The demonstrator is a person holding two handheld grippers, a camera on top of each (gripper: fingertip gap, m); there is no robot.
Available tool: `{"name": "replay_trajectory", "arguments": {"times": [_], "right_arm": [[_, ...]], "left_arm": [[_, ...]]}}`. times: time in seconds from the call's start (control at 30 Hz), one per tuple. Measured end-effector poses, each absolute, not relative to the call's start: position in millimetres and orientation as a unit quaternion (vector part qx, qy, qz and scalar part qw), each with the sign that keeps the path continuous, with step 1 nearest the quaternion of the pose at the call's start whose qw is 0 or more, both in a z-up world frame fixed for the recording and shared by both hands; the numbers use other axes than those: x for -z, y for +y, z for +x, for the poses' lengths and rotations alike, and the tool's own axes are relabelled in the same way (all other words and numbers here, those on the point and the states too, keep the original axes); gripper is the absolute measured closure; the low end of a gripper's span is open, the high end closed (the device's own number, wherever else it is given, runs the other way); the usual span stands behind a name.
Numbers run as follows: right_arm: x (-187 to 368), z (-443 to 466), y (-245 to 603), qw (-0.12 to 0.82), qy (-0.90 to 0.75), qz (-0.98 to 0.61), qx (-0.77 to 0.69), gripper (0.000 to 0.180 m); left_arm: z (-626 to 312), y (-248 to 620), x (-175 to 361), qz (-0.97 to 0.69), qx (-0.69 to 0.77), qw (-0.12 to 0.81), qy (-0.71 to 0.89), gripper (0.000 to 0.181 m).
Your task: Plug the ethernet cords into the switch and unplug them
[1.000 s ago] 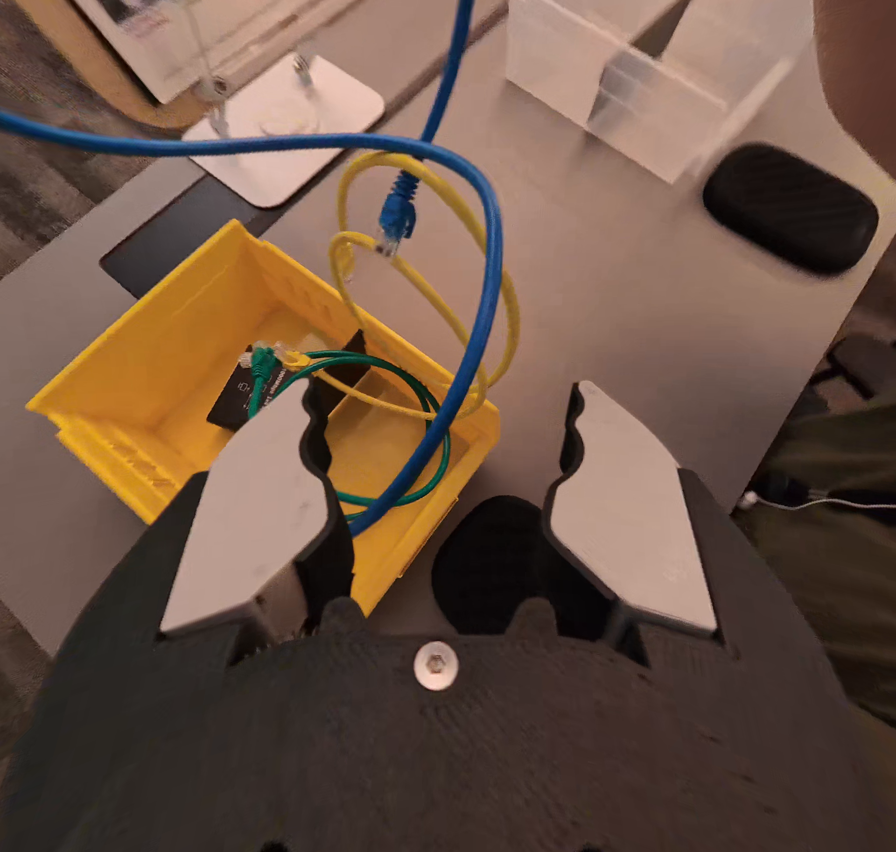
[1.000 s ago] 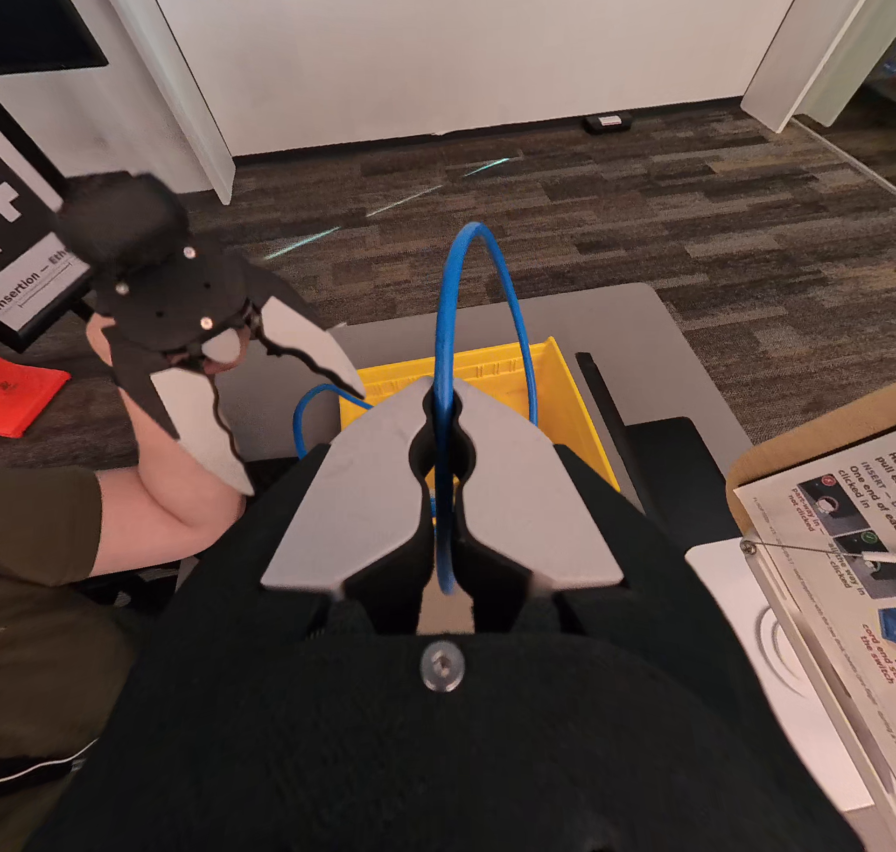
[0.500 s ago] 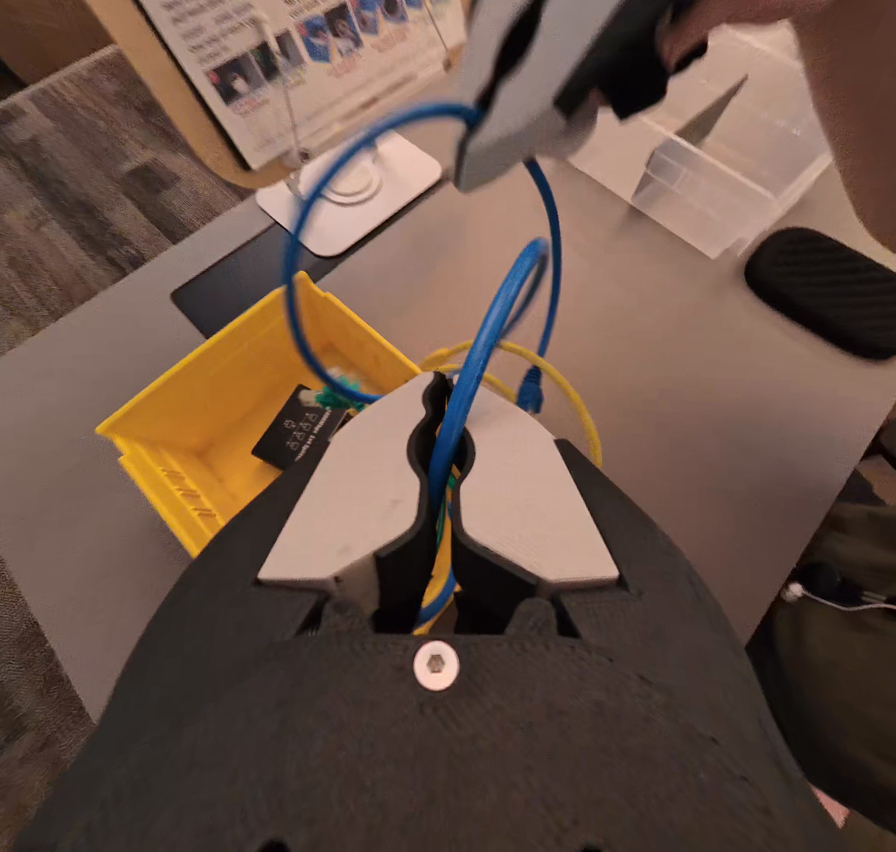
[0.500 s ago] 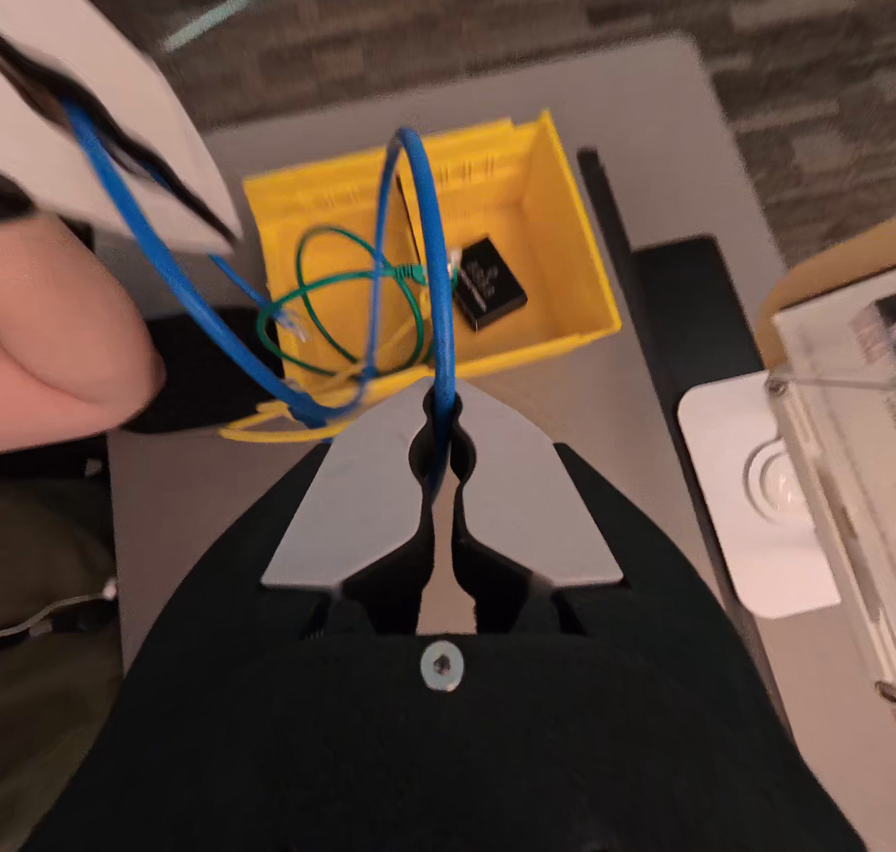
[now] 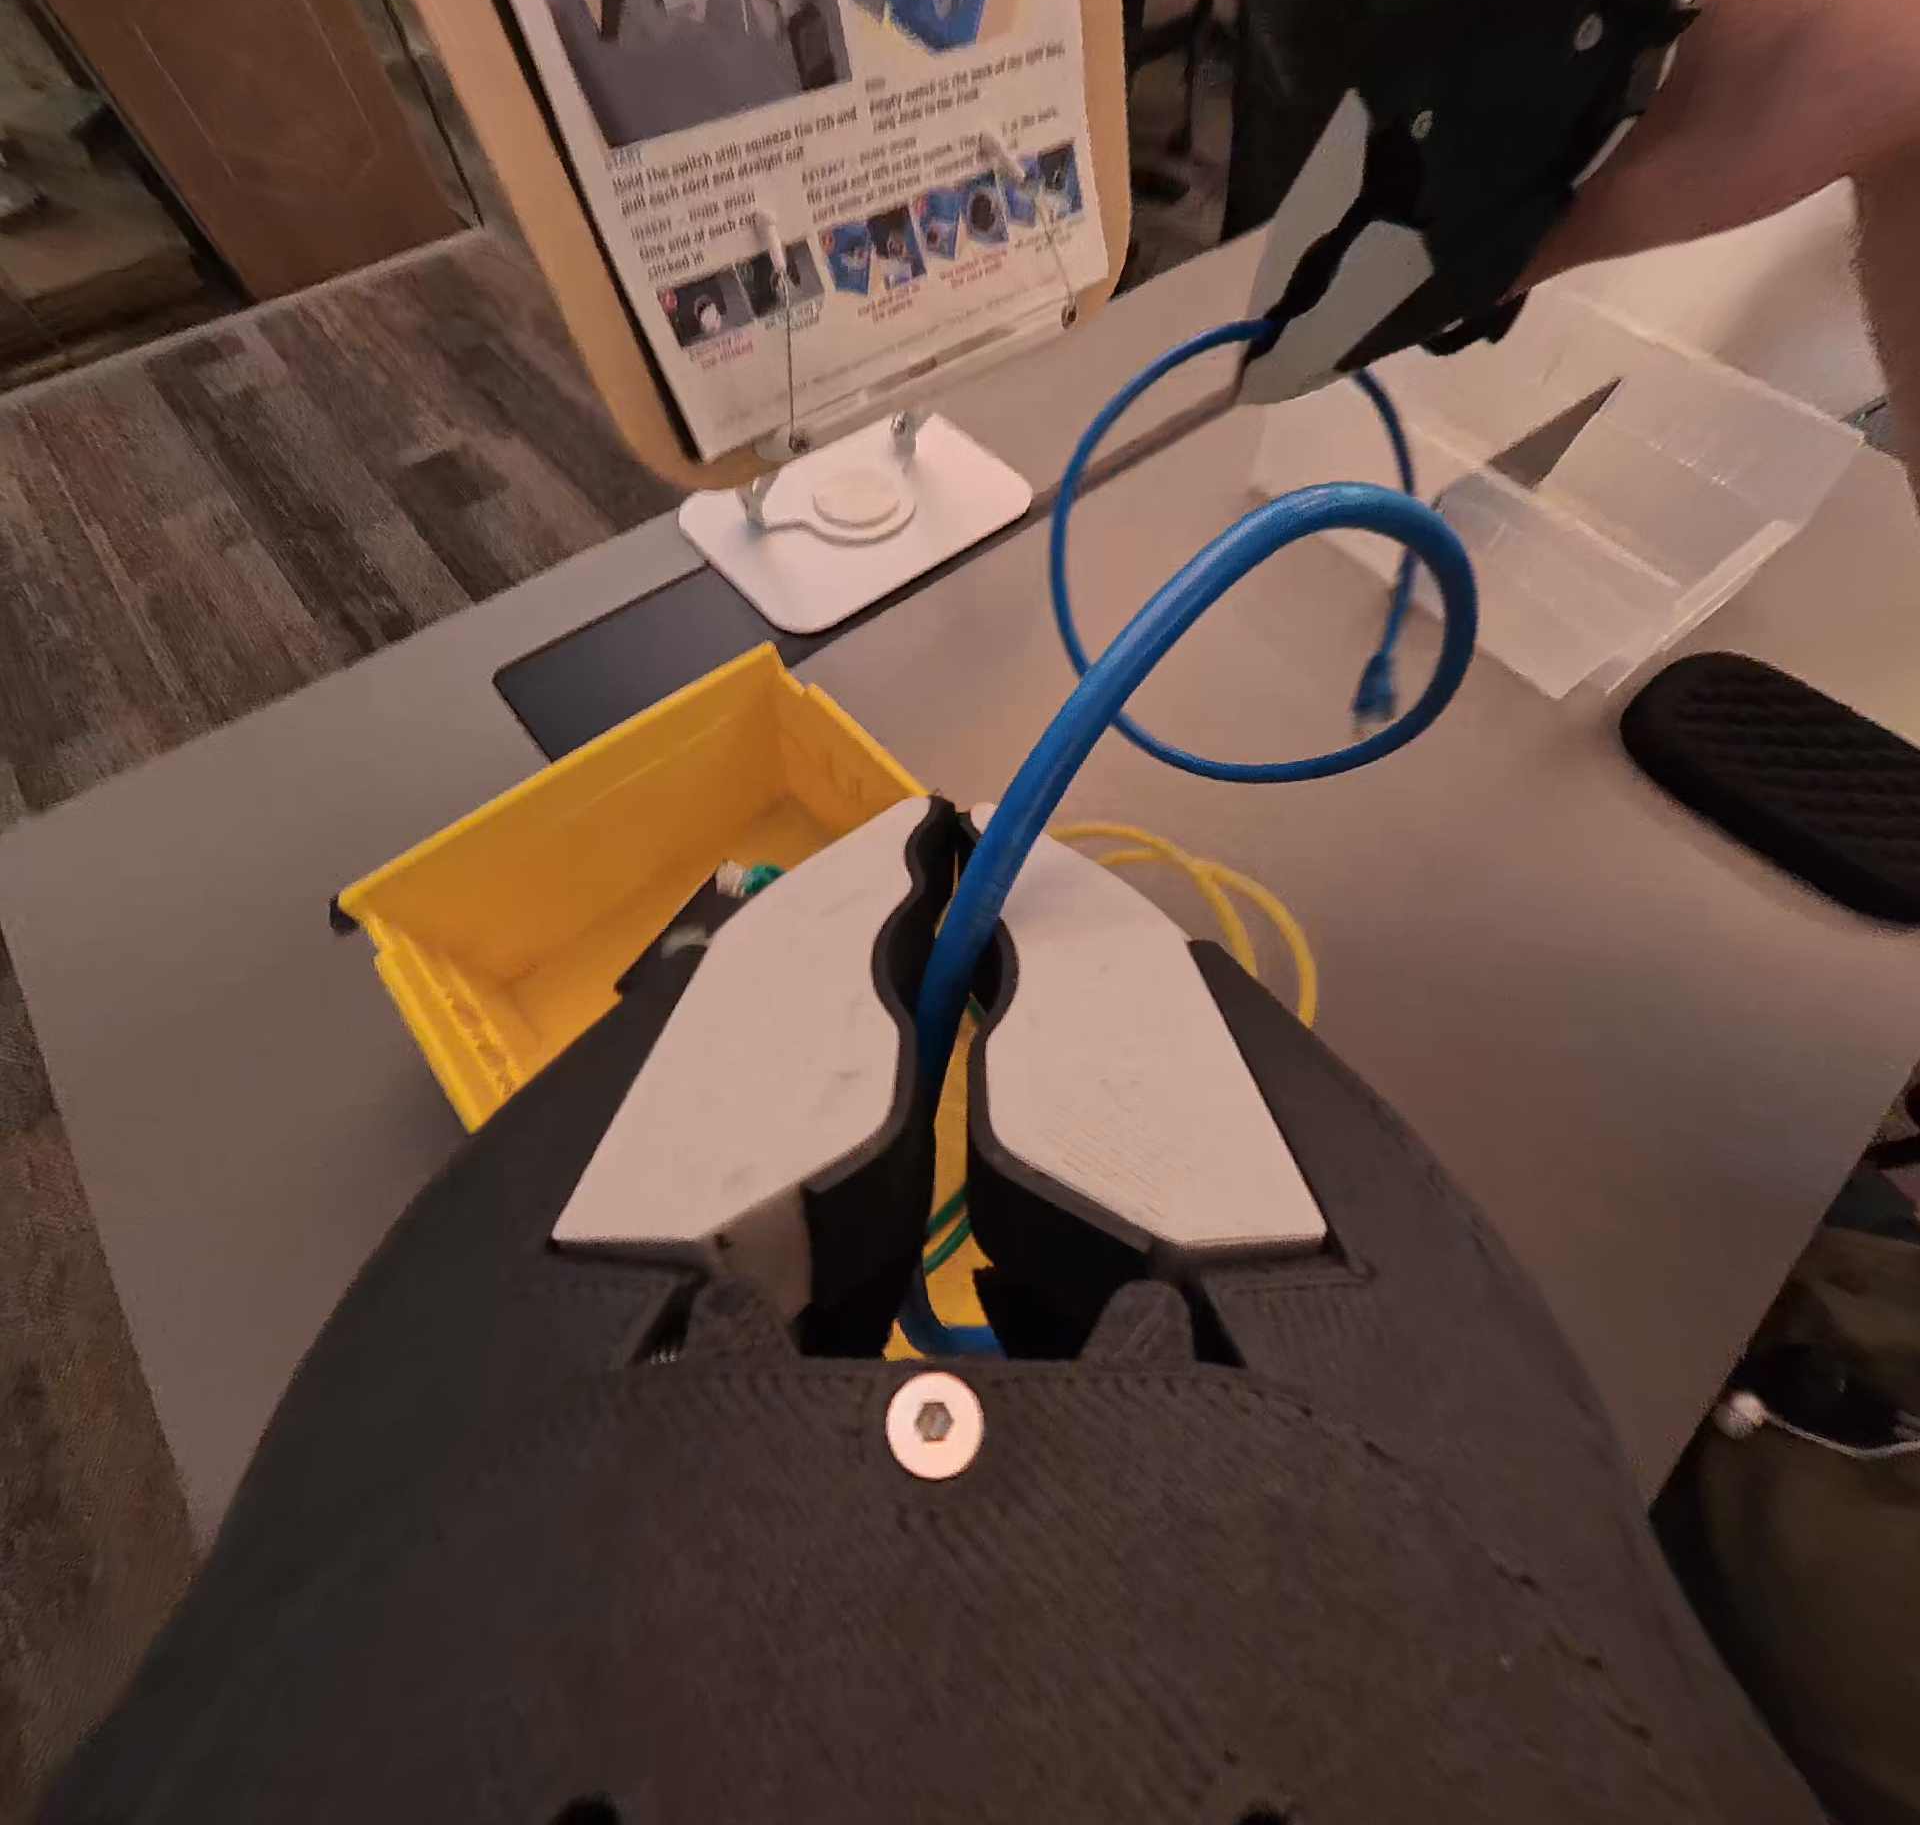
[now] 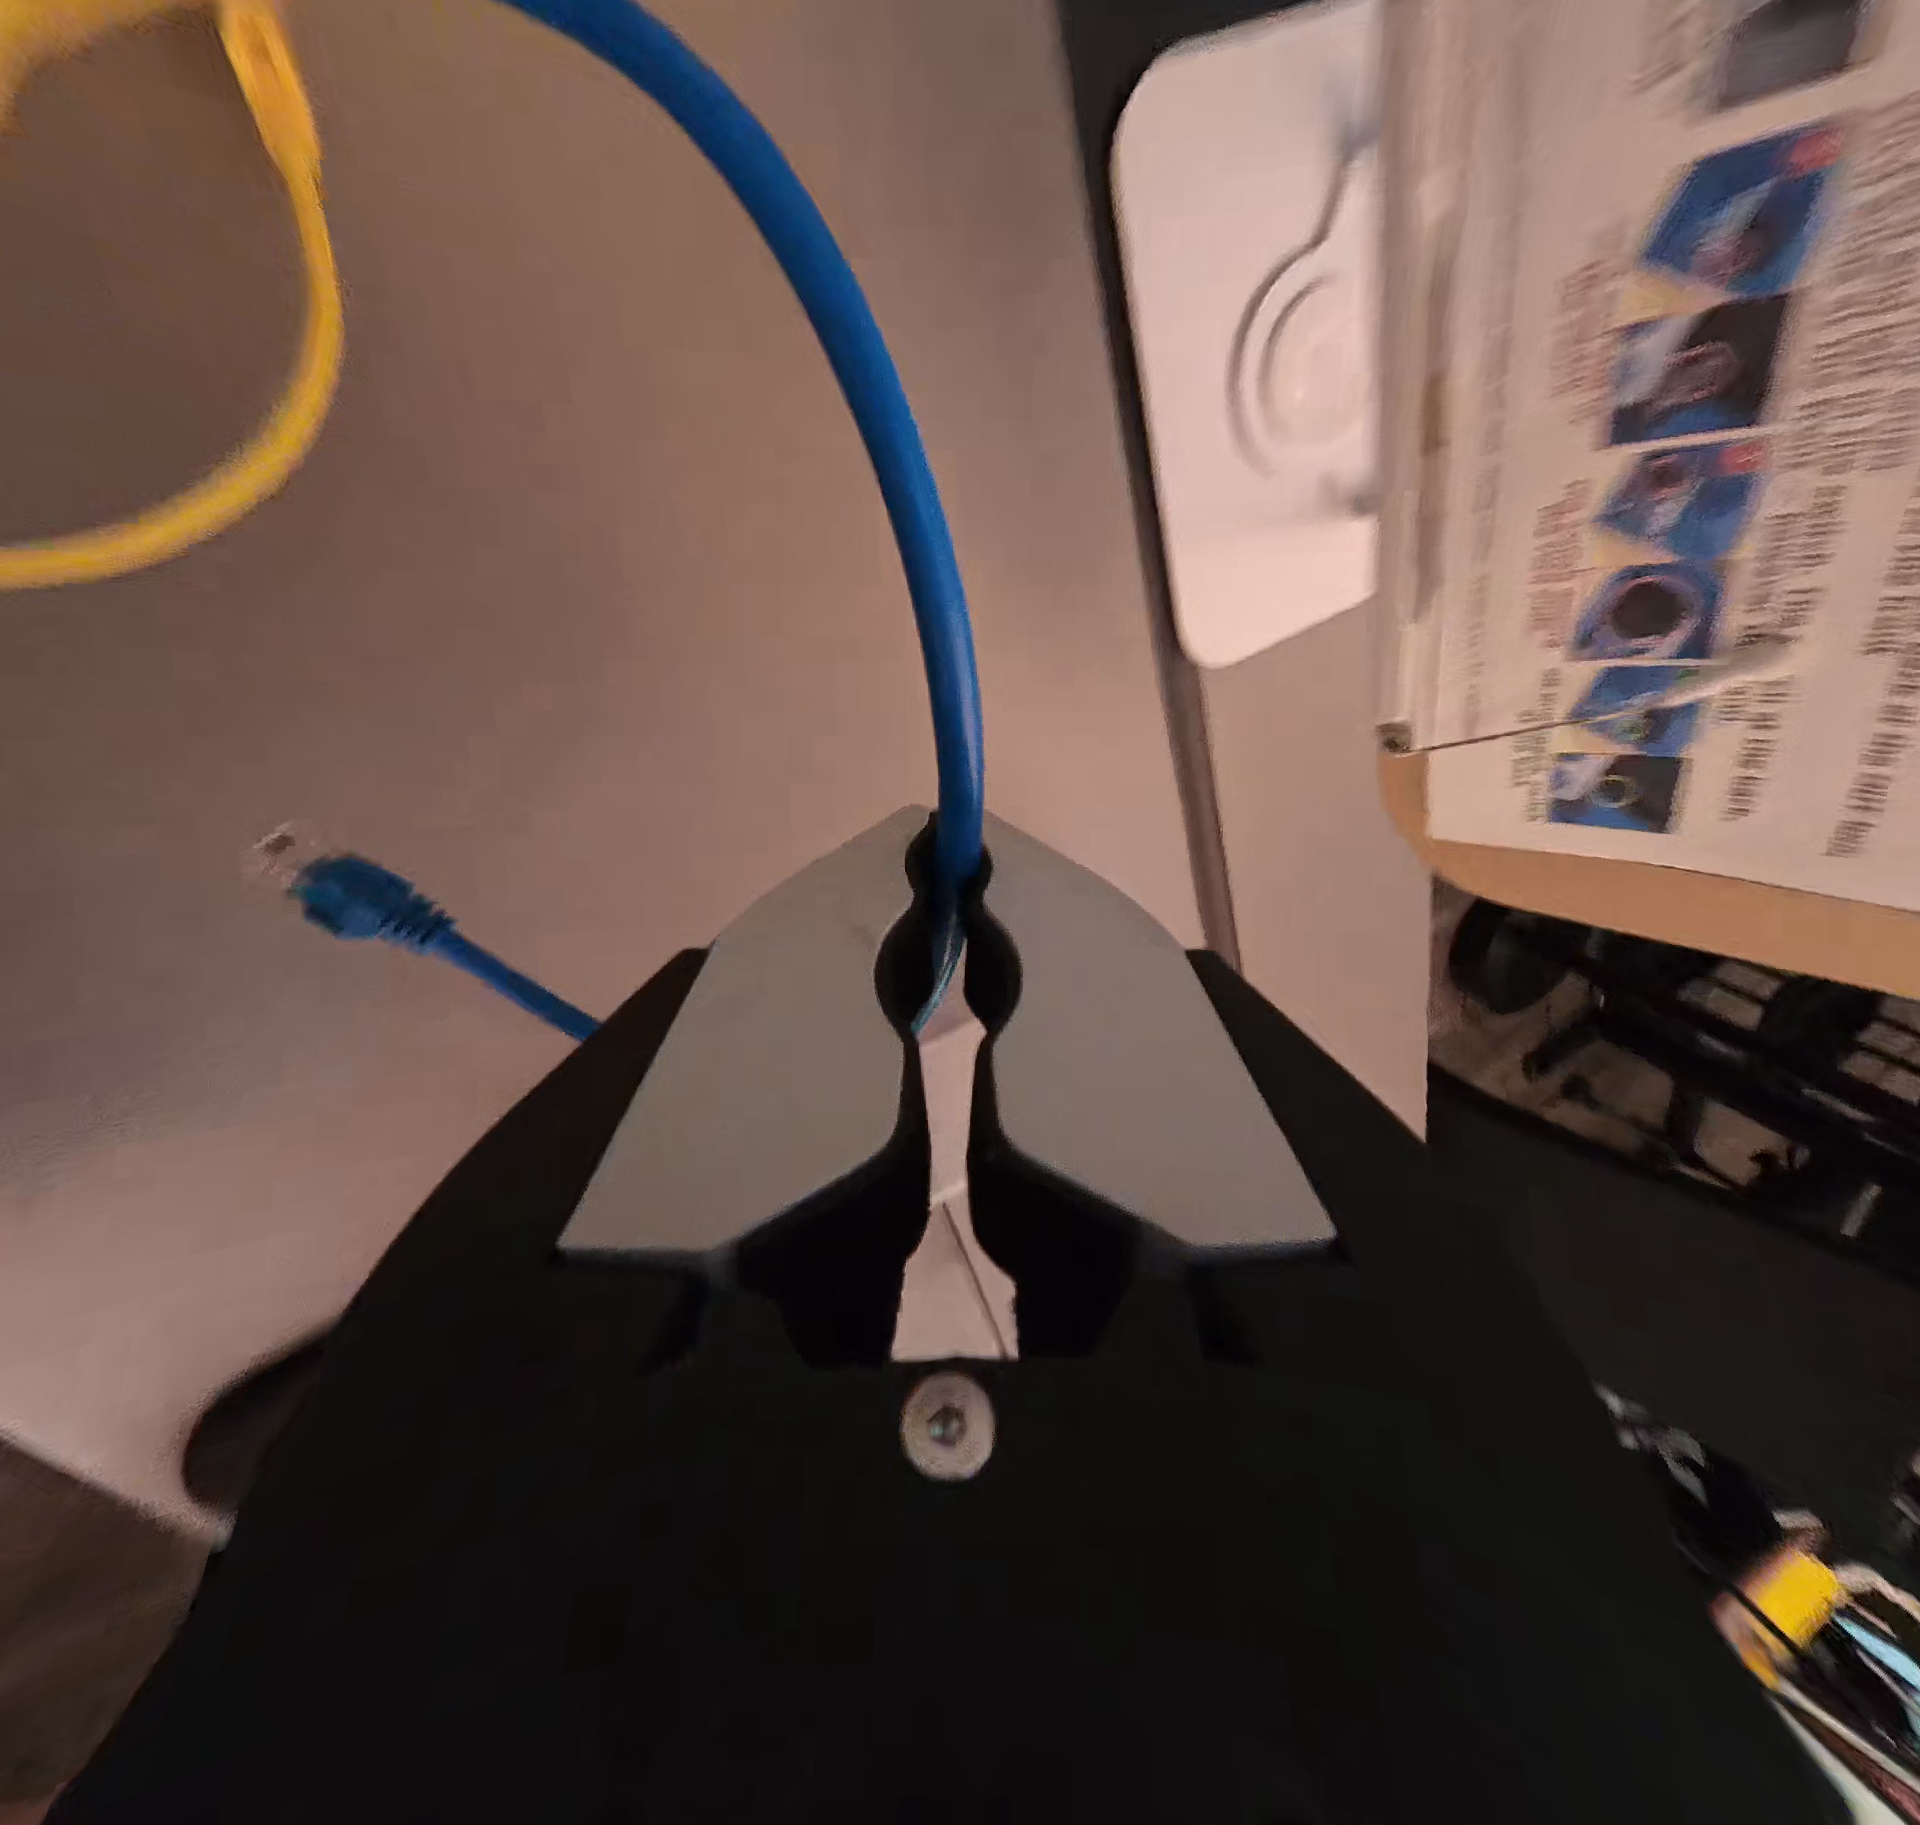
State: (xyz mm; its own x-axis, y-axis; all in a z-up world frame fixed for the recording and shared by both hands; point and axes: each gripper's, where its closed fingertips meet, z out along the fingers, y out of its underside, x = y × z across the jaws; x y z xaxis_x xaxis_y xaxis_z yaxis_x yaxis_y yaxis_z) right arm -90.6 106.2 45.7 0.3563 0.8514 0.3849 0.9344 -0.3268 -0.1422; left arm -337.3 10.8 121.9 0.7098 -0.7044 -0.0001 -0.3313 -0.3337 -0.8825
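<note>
We hold the blue cord (image 5: 1143, 663) with both tools: the left gripper (image 5: 951, 934) has its fingers clamped on it low, and the right gripper (image 6: 945, 902) pinches it higher, at 1 o'clock in the left wrist view. Its free plug (image 5: 1377, 684) hangs above the tabletop (image 5: 1455, 944). The cord looks light and springy, so we judge it better to grasp near the plug.

Blue ethernet cord (image 5: 1174, 632), looped midair
</note>
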Motion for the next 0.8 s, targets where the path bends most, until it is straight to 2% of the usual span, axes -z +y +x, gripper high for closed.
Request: {"name": "replay_trajectory", "arguments": {"times": [0.03, 0.13, 0.2, 0.3, 0.5, 0.63, 0.77, 0.8], "right_arm": [[-61, -94, 107, 0.205, -0.544, -0.806, 0.113, 0.180], [-111, -97, 111, 0.323, -0.505, -0.795, 0.094, 0.180], [-126, -86, 99, 0.347, -0.480, -0.803, 0.067, 0.180], [-96, -48, 71, 0.281, -0.465, -0.839, 0.042, 0.180], [15, 12, 62, 0.125, -0.397, -0.909, -0.012, 0.180], [78, 32, 60, 0.070, -0.394, -0.916, -0.013, 0.180], [115, 48, 66, 0.059, -0.376, -0.925, -0.006, 0.178], [120, 54, 70, 0.060, -0.363, -0.930, 0.009, 0.178]], "left_arm": [[-330, 10, -130, -0.781, 0.204, 0.490, 0.330, 0.181], [-303, 3, -154, -0.739, 0.243, 0.529, 0.338, 0.181], [-268, -9, -156, -0.722, 0.300, 0.506, 0.364, 0.181], [-203, -26, -119, -0.743, 0.347, 0.391, 0.418, 0.181], [-68, -24, -2, -0.768, 0.318, 0.247, 0.498, 0.181], [-25, -6, 49, -0.779, 0.304, 0.249, 0.488, 0.141], [-29, 6, 66, -0.800, 0.273, 0.232, 0.481, 0.100], [-34, 12, 61, -0.802, 0.262, 0.244, 0.478, 0.102]]}}
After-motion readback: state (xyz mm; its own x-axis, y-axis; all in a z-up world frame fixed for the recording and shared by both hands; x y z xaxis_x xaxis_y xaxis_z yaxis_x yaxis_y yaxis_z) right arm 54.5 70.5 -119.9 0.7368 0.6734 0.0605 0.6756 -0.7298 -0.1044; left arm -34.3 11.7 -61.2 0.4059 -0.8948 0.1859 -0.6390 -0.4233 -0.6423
